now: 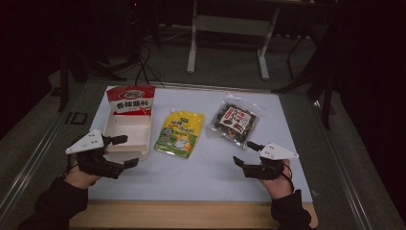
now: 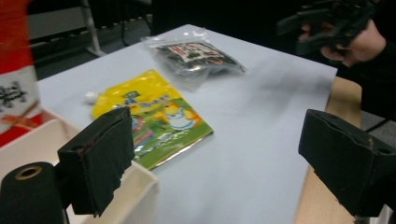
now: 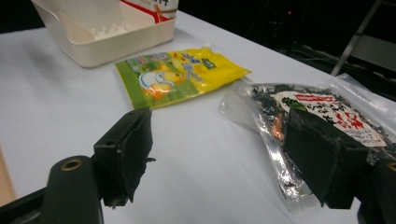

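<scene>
1. Now the left tongs (image 1: 123,151) gape wide, empty, beside the white tray (image 1: 125,129).
2. Right tongs (image 1: 245,153) stand open just short of the seaweed bag (image 1: 234,120) on the table (image 1: 210,172).

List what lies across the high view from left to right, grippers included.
left gripper → white tray with the red-and-white packet standing in its far end → yellow pouch → clear bag of dark snacks → right gripper
</scene>
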`<state>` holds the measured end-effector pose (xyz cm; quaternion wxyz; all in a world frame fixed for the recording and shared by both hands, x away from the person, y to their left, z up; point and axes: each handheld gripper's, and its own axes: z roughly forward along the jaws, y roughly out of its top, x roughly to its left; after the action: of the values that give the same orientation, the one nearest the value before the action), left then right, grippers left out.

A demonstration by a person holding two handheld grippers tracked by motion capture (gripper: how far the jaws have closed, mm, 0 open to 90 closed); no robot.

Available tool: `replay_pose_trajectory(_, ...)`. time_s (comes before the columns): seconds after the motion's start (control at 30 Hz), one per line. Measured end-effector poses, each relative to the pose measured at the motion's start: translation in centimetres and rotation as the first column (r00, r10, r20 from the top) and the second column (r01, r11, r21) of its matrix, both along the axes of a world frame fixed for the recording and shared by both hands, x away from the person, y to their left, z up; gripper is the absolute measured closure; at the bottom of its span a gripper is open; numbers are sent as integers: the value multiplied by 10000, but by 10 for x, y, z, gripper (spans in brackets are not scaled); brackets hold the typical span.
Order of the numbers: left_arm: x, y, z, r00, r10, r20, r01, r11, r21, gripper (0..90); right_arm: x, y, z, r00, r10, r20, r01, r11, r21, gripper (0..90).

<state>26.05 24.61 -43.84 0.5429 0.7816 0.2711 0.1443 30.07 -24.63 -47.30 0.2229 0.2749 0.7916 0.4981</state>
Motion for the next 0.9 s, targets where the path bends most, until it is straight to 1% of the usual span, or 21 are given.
replay_pose_trajectory(0.03,-2,-5,-3,10000,42,-53,-42,10000,35,95,2,1,-1,10000,-45,34,45,10000,-44,249)
replay_pose_trajectory(0.1,-4,-12,-8,9996,-208,-192,207,9998,-42,81,6,2,-3,10000,-94,8,94,9998,-196,249)
replay_pose_trajectory(0.13,-5,-17,-11,9998,-138,-175,139,9999,45,64,9,3,-4,9999,-157,42,158,9996,-237,251)
replay_pose_trajectory(0.17,-6,-20,-14,9998,-148,-149,148,9999,39,60,11,3,-5,9998,-199,61,201,9992,-332,267)
replay_pose_trajectory(0.2,-7,-24,-18,9996,-201,-196,200,9998,-44,51,14,4,-6,9998,-198,45,200,9989,-417,281)
replay_pose_trajectory(0.23,-7,-27,-21,9992,-220,-338,216,9997,-136,31,16,5,-6,9996,-257,86,261,9985,-489,283)
replay_pose_trajectory(0.27,-9,-30,-24,9992,-234,-331,229,9996,-165,24,19,6,-7,9994,-302,145,310,9975,-630,313)
replay_pose_trajectory(0.3,-10,-33,-28,9997,-146,-217,142,9997,-174,24,21,7,-8,9992,-361,198,375,9962,-790,314)
replay_pose_trajectory(0.33,-11,-36,-31,9998,-77,-158,72,9995,-313,24,23,9,-9,9984,-499,262,520,9946,-902,313)
replay_pose_trajectory(0.37,-13,-38,-34,9999,-31,-97,27,9992,-406,24,25,10,-11,9982,-526,283,550,9943,-915,311)
replay_pose_trajectory(0.4,-14,-40,-37,10000,44,-48,-46,9992,-403,20,27,11,-12,9977,-587,351,619,9934,-968,301)
replay_pose_trajectory(0.43,-14,-44,-40,10000,15,-15,-15,9995,-318,20,29,13,-14,9965,-698,459,745,9912,-1098,291)
replay_pose_trajectory(0.5,-15,-47,-44,9999,-66,-77,65,9998,-175,20,34,16,-18,9962,-724,492,782,9886,-1287,280)
replay_pose_trajectory(0.57,-16,-51,-48,9999,-110,-13,110,9999,-75,20,38,20,-22,9942,-854,656,949,9827,-1589,280)
replay_pose_trajectory(0.6,-17,-52,-49,9998,-198,-51,198,9998,-97,20,40,21,-24,9940,-870,661,969,9815,-1650,283)
replay_pose_trajectory(0.63,-18,-53,-50,9998,-182,-25,182,9997,-192,20,42,23,-27,9929,-965,700,1073,9793,-1719,288)
replay_pose_trajectory(0.7,-18,-55,-51,9998,-209,-20,209,9995,-248,20,46,25,-31,9909,-1094,783,1223,9750,-1854,291)
replay_pose_trajectory(0.77,-18,-55,-52,9995,-293,-121,288,9989,-380,20,51,28,-35,9885,-1215,895,1377,9689,-2058,304)
replay_pose_trajectory(0.8,-18,-55,-53,9993,-327,-175,320,9989,-343,21,53,28,-37,9867,-1314,957,1492,9658,-2122,306)
replay_pose_trajectory(0.87,-18,-55,-54,9991,-356,-218,347,9987,-381,20,59,29,-41,9856,-1404,942,1591,9588,-2353,320)
replay_pose_trajectory(0.9,-17,-54,-55,9991,-357,-230,348,9986,-393,21,60,30,-42,9847,-1451,969,1645,9569,-2391,323)
